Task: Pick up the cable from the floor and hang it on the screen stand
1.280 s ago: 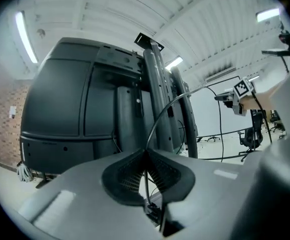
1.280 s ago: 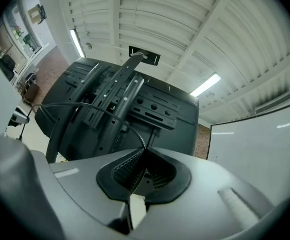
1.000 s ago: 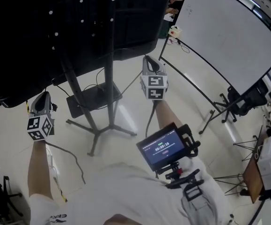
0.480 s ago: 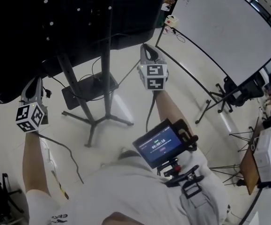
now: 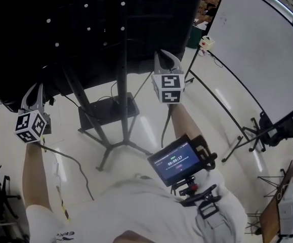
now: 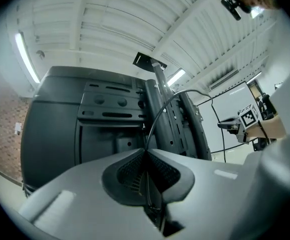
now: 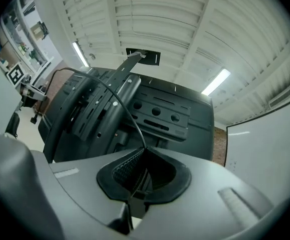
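TRAINEE: Which step is in hand?

INSTRUCTOR: The carry to the hanging point. The pick-up looks complete. The left gripper (image 5: 34,91) and the right gripper (image 5: 162,59) each hold the cable (image 6: 157,116), one on either side of the screen stand (image 5: 122,100). Both point at the back of the screen (image 5: 85,19).

TRAINEE: Jaw state?

INSTRUCTOR: Both pairs stand almost together, with the pads pinching the thin cable. Each gripper view shows the cable leaving the seam between the pads.

TRAINEE: Where does the cable run?

INSTRUCTOR: From the left jaws it arcs up across the mounting plate (image 6: 112,115) and the stand column, then over to the right gripper. In the head view a loose tail hangs below the left gripper and trails toward the floor (image 5: 141,128). Another length drops from the right gripper. As far as the views show, nothing rests on the stand yet.

TRAINEE: What does the next move call for?

INSTRUCTOR: In my judgement, raise the span above a projecting part of the stand, probably the column top, then lower it until it catches. Hold both grips firm until the stand bears the cable, because an early release would likely let it slide down. Watch that the tail does not snag the stand legs (image 5: 111,157).
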`<state>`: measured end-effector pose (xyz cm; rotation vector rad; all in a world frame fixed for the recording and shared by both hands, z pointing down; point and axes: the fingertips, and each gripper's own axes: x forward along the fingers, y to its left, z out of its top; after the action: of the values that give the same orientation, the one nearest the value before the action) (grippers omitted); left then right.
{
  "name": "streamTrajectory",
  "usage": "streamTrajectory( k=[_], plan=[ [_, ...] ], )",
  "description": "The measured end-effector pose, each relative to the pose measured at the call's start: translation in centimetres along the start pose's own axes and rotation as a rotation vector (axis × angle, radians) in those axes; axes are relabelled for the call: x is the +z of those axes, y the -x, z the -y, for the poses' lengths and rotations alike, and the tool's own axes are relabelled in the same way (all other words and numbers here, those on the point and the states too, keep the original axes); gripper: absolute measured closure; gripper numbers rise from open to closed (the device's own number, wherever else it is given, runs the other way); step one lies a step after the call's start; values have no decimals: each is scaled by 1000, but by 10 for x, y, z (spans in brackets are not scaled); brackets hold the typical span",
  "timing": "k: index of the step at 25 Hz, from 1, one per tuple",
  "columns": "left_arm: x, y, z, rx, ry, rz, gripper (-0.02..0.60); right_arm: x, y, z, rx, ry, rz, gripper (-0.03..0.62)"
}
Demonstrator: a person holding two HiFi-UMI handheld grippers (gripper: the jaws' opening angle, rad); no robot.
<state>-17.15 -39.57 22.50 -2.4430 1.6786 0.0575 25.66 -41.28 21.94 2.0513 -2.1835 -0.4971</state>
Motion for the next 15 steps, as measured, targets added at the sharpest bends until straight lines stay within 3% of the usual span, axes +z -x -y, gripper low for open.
streamTrajectory(
  k=[8,15],
  plan=[
    [62,-17,-15,124,-35,50,569,49,-46,28,55,9,139,566],
    [135,-41,-35,167,-60,115,569,108,-73,53,23,40,236,566]
  ],
)
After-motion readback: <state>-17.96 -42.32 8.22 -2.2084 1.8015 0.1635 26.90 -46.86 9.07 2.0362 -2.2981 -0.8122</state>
